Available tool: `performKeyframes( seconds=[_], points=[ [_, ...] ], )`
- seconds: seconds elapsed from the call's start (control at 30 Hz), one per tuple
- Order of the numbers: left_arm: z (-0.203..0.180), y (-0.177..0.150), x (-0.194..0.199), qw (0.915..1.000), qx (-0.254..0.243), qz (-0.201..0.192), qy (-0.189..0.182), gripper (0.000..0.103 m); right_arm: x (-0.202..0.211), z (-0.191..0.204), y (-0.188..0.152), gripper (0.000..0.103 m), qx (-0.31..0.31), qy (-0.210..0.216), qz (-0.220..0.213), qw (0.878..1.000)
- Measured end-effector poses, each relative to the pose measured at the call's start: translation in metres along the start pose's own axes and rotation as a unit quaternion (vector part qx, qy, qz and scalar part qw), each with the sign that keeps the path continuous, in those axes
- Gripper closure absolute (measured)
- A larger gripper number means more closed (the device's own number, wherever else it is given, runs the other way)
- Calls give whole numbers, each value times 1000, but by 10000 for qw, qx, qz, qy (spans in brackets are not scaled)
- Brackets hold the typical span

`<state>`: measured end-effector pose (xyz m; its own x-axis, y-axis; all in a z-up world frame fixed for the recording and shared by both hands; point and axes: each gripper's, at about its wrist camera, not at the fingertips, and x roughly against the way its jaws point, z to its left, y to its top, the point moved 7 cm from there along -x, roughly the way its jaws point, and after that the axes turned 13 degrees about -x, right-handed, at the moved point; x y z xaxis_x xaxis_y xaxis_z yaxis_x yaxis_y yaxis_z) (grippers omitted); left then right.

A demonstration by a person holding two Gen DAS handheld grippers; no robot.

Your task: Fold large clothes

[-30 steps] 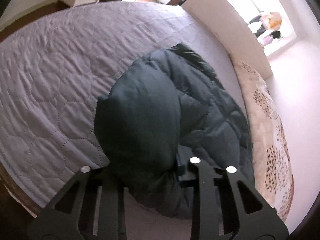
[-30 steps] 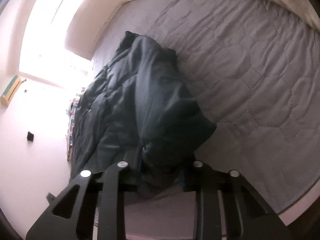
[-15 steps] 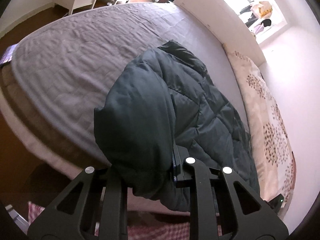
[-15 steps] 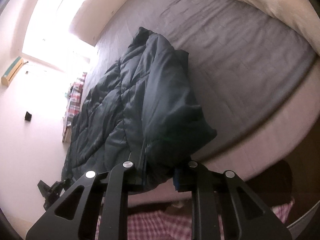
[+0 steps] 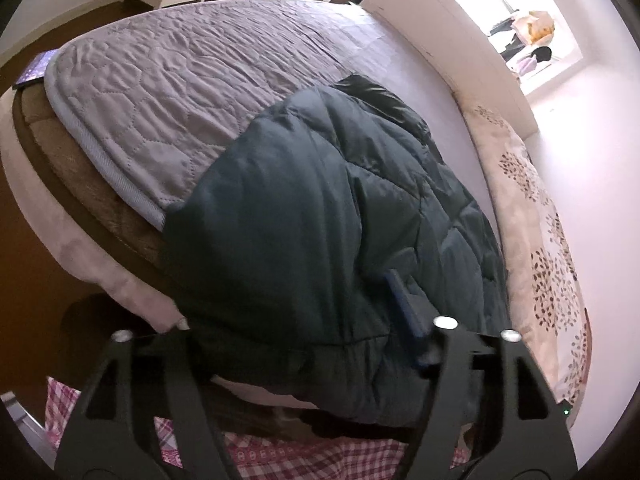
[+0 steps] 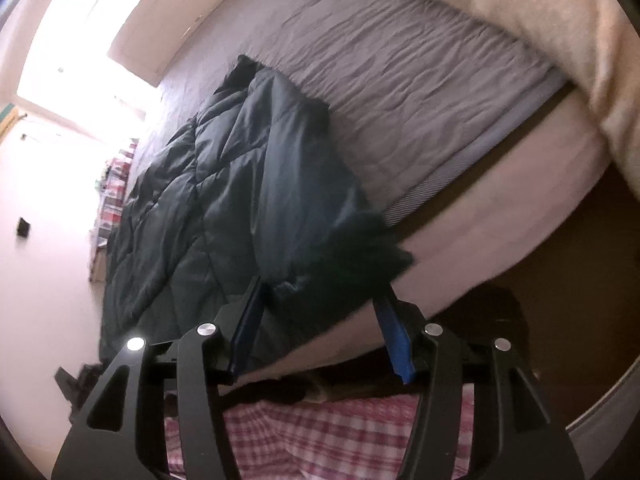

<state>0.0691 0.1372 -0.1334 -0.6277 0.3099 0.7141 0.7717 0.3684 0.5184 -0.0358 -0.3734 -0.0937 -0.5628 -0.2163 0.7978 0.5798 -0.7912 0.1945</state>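
The dark puffer jacket (image 5: pixel 320 208) lies along the grey quilted bed (image 5: pixel 168 92), filling the middle of both frames, its near end hanging past the mattress edge, likely drawn there for folding. The left gripper (image 5: pixel 304 344) appears clamped on that end (1 finger hidden). Low in its frame, the right gripper (image 6: pixel 320 328) points forward, its 2 fingers apart around the cuff

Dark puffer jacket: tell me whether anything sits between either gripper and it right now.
Nothing visible does. The dark puffer jacket bulges between the fingers of the left gripper, and its hem corner hangs between the spread blue fingers of the right gripper. Only the grey quilted bedspread lies beneath.
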Motion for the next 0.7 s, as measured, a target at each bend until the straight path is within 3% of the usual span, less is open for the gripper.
performKeyframes(
  seconds=[0.13, 0.2, 0.23, 0.27, 0.33, 0.37, 0.4, 0.5, 0.63, 0.7],
  points=[
    [-9, -1, -6, 9998, -182, -26, 13, 26, 33, -2, 0, 48, 524, -508, -637, 9953],
    [-11, -1, -9, 9995, -272, -88, 97, 25, 48, 15, -6, 50, 939, -460, -904, 9904],
    [-12, -1, -9, 9994, -289, -121, 119, 25, 51, 31, -13, 56, 1230, -294, -909, 9878],
    [-13, 0, -9, 9991, -334, -202, 173, 25, 52, 44, -19, 60, 1477, -180, -851, 9852],
    [-14, 0, -8, 9985, -419, -280, 216, 29, 44, 79, -37, 92, 2031, 110, -552, 9775],
    [-14, 0, -6, 9977, -509, -331, 290, 39, 36, 100, -49, 100, 2317, 283, -312, 9719],
    [-14, 0, -5, 9969, -585, -357, 374, 48, 27, 116, -59, 102, 2508, 389, -139, 9672],
    [-14, 1, -2, 9964, -657, -400, 370, 59, -12, 164, -91, 102, 3068, 519, 406, 9495],
    [-12, 1, 1, 9965, -660, -410, 325, 61, -62, 195, -116, 102, 3606, 307, 665, 9298],
    [-12, 1, 2, 9967, -648, -404, 269, 61, -92, 197, -123, 102, 3768, -73, 882, 9220]
  ],
)
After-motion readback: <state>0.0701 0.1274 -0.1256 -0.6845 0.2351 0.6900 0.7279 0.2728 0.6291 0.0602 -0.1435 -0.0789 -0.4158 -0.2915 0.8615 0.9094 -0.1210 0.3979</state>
